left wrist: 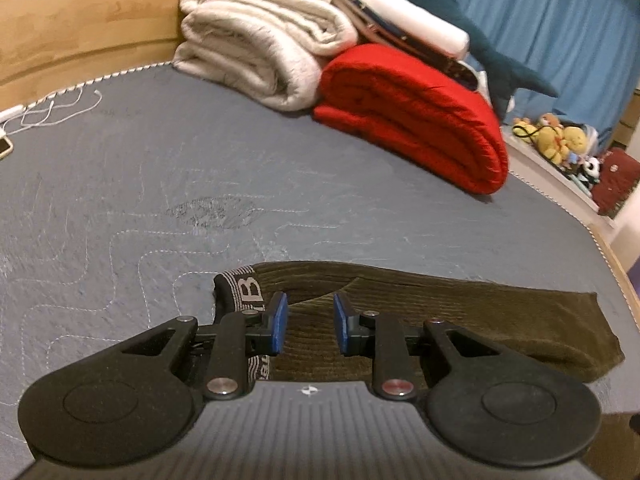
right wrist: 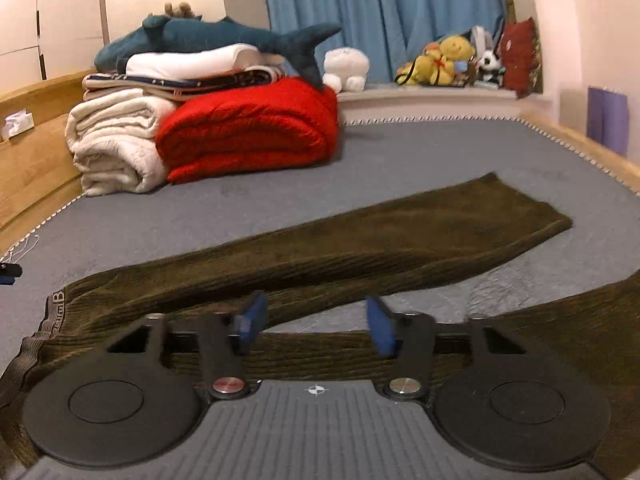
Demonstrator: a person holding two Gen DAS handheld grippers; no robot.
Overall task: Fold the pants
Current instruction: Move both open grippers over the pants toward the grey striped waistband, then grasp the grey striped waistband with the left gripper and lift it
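One pair of pants [right wrist: 360, 236] lies on the bed [right wrist: 400, 152] near two folded blankets [right wrist: 248, 132], both grippers' fingers [left wrist: 280, 320] released, grasping nothing.

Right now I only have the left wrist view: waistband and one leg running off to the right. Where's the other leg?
Observer: In the right wrist view the pants lie with both legs splayed in a V, with bare mattress showing between them.
Operator: Is the right tool holding anything?
Observer: No. The right tool is open near where the legs meet, and nothing is pinched between its pads.
Operator: Is the far leg flat?
Observer: It looks mostly flat. Its hem stops short of the mattress edge.
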